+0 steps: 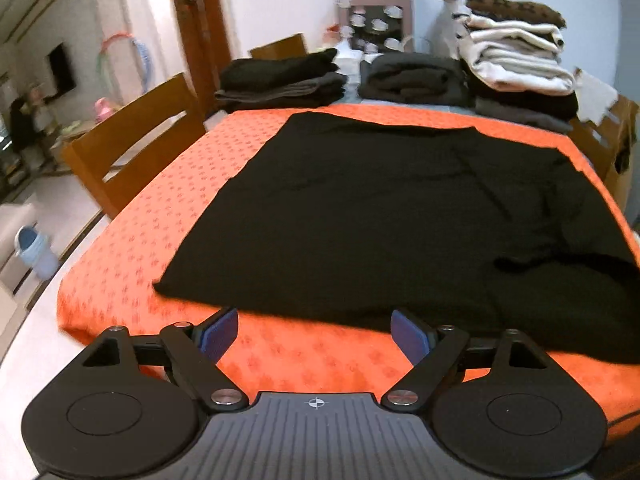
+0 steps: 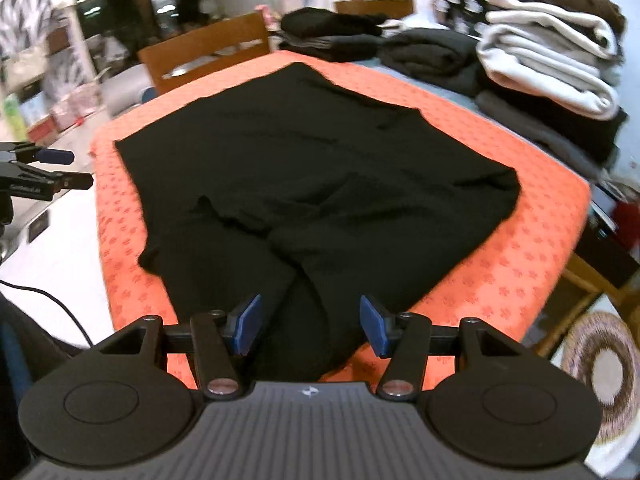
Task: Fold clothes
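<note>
2 grippers, left [image 1: 314,334] and right [image 2: 310,326], fingers spread empty; black garment [image 1: 400,208] flat, folded stacks [image 1: 516,52] behind.

Both fisheye views look low and forward along blue-padded fingers, across the near edge of an orange patterned tablecloth [image 1: 132,240]. They share a flat black garment [image 1: 380,216] at frame centre and folded clothing stacks [image 2: 548,52] at upper right. The right wrist view catches the left gripper [image 2: 60,168] at its left edge.
</note>
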Demonstrator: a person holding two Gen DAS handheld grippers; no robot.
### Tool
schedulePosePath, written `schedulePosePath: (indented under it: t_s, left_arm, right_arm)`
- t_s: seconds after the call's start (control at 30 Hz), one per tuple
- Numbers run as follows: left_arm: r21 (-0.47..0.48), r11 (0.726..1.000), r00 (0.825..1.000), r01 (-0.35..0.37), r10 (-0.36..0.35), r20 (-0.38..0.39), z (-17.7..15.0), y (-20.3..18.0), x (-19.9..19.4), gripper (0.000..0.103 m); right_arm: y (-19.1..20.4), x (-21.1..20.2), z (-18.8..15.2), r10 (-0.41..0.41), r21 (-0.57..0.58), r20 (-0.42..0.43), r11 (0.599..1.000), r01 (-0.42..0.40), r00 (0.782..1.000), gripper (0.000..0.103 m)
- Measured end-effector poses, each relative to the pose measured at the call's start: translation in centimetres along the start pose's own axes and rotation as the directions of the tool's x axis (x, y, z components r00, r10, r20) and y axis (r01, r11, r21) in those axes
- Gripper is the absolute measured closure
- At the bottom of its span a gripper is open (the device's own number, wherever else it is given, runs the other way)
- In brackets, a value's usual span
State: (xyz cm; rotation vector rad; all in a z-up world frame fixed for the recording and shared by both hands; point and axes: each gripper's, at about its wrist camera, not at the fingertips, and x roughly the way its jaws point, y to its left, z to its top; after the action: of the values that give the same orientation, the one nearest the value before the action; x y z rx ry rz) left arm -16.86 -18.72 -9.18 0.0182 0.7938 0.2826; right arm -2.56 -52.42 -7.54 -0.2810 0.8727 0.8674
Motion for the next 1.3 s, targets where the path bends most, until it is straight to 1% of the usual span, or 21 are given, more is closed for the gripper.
schedulePosePath:
  t_s: [0.1,0.2,0.33,0.43,0.5,0.6,0.73,0.77,0.83,0.9,0.93,0.97,1.0,1.03,1.07,1.13,1.2,1.3]
  left_arm:
    - [0.073,0.996,0.998,0.059,-0.059,-0.01,0.8,1.9,2.2,0.018]
    - [0.168,0.977,0.991,0.134,-0.13,-0.037,1.7,3.4,4.6,0.018]
    - [0.291,0.928,0.972,0.233,-0.23,-0.044,2.5,5.9,6.7,0.018]
    - [0.387,0.874,0.954,0.292,-0.293,-0.059,2.6,7.5,8.1,0.019]
    - [0.437,0.839,0.942,0.325,-0.326,-0.075,2.5,8.6,8.7,0.019]
    - [0.475,0.802,0.929,0.362,-0.351,-0.116,2.2,9.8,9.6,0.023]
    - [0.511,0.763,0.916,0.396,-0.37,-0.157,1.8,10.7,10.5,0.027]
    - [0.519,0.756,0.914,0.399,-0.372,-0.161,1.7,10.8,10.7,0.028]
    - [0.534,0.74,0.908,0.41,-0.388,-0.159,1.7,11.0,10.8,0.028]
    - [0.55,0.719,0.898,0.426,-0.409,-0.161,1.6,11.2,10.8,0.034]
    - [0.555,0.707,0.891,0.439,-0.422,-0.167,1.7,11.2,10.8,0.043]
    - [0.556,0.694,0.881,0.457,-0.439,-0.177,1.7,11.2,10.9,0.056]
    - [0.556,0.681,0.87,0.477,-0.455,-0.189,1.7,11.0,10.8,0.064]
    - [0.555,0.668,0.859,0.496,-0.47,-0.201,1.7,10.8,10.8,0.081]
    - [0.555,0.656,0.849,0.512,-0.484,-0.212,1.7,10.6,10.8,0.094]
    - [0.558,0.666,0.859,0.494,-0.473,-0.196,2.0,10.2,10.5,0.096]
    - [0.528,0.692,0.859,0.491,-0.485,-0.164,2.7,10.4,10.2,0.097]
    - [0.519,0.708,0.86,0.479,-0.498,-0.114,3.6,10.9,9.7,0.097]
  right_arm:
    - [0.8,0.3,-0.3,-0.068,0.081,-0.01,0.994,0.069,0.998,0.043]
    - [2.2,0.5,-1.1,-0.146,0.181,-0.02,0.972,0.148,0.989,0.043]
    - [5.0,1.1,-2.3,-0.246,0.308,-0.036,0.919,0.244,0.969,0.043]
    - [7.2,1.8,-3.2,-0.312,0.389,-0.055,0.868,0.308,0.948,0.043]
    - [8.2,2.1,-3.7,-0.339,0.409,-0.072,0.848,0.338,0.938,0.043]
    - [9.8,2.7,-4.4,-0.377,0.439,-0.1,0.814,0.381,0.921,0.043]
    - [11.9,3.4,-5.4,-0.424,0.474,-0.138,0.765,0.436,0.895,0.043]
    - [12.3,3.6,-5.5,-0.433,0.478,-0.146,0.756,0.447,0.889,0.043]
    - [12.7,4.0,-5.5,-0.442,0.468,-0.159,0.753,0.462,0.883,0.043]
    - [12.8,4.4,-5.6,-0.448,0.455,-0.179,0.752,0.477,0.876,0.043]
    - [12.9,4.6,-5.7,-0.451,0.45,-0.188,0.75,0.485,0.873,0.046]
    - [12.8,4.7,-5.8,-0.455,0.448,-0.195,0.747,0.492,0.869,0.053]
    - [12.8,4.8,-5.9,-0.461,0.447,-0.2,0.742,0.499,0.864,0.057]
    - [12.7,4.7,-6.0,-0.469,0.451,-0.198,0.736,0.505,0.861,0.066]
    - [12.6,4.6,-6.1,-0.47,0.461,-0.196,0.73,0.504,0.86,0.08]
    - [12.6,4.3,-5.9,-0.479,0.464,-0.192,0.725,0.509,0.857,0.091]
    - [12.6,3.9,-5.4,-0.49,0.459,-0.187,0.723,0.517,0.851,0.094]
    - [12.7,3.4,-4.7,-0.507,0.451,-0.179,0.719,0.528,0.843,0.096]
